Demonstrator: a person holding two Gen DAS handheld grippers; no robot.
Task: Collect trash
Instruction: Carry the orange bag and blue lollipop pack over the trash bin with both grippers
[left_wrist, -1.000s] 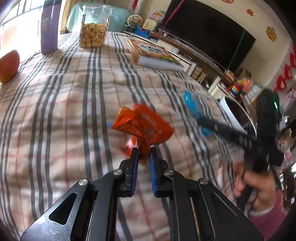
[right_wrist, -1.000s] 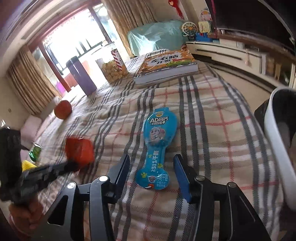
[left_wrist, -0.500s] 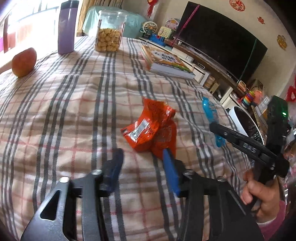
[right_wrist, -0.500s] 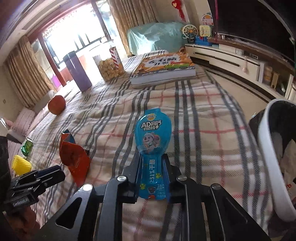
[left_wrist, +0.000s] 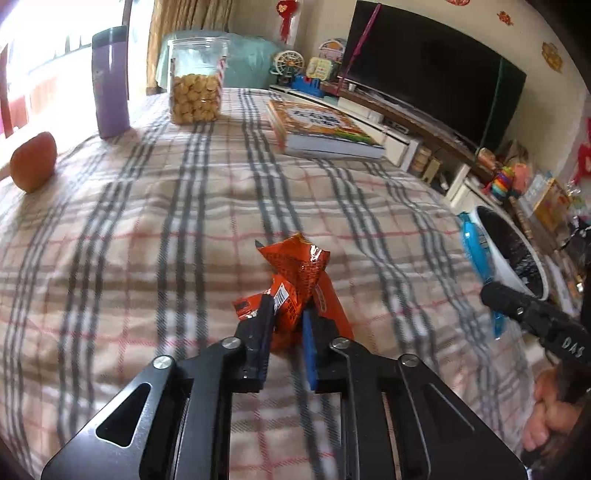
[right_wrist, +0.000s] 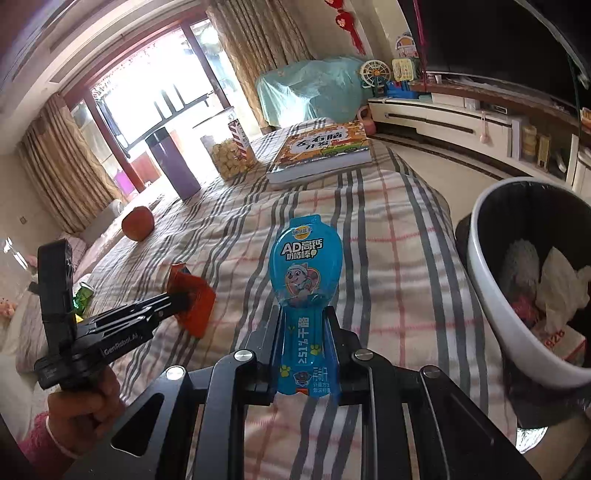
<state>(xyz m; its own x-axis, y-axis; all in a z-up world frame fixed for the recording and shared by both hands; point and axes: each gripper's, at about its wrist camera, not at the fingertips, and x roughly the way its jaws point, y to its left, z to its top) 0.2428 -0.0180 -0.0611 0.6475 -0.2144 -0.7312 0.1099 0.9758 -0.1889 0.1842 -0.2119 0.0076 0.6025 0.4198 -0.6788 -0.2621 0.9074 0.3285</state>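
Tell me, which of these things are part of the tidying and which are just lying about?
Part of the job:
orange wrapper, in left gripper
blue wrapper, in right gripper
bin

Lying about:
book
biscuit jar
purple tumbler
apple

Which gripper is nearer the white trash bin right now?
Right. The right gripper, shut on the blue snack packet, sits beside the white trash bin; the left gripper, holding the orange wrapper, is farther along the table.

The left gripper has its two fingers closed on a crumpled orange snack wrapper, pointing forward and level. The right gripper clamps the narrow stem of a blue cheese-stick wrapper, which stands up between its fingers.
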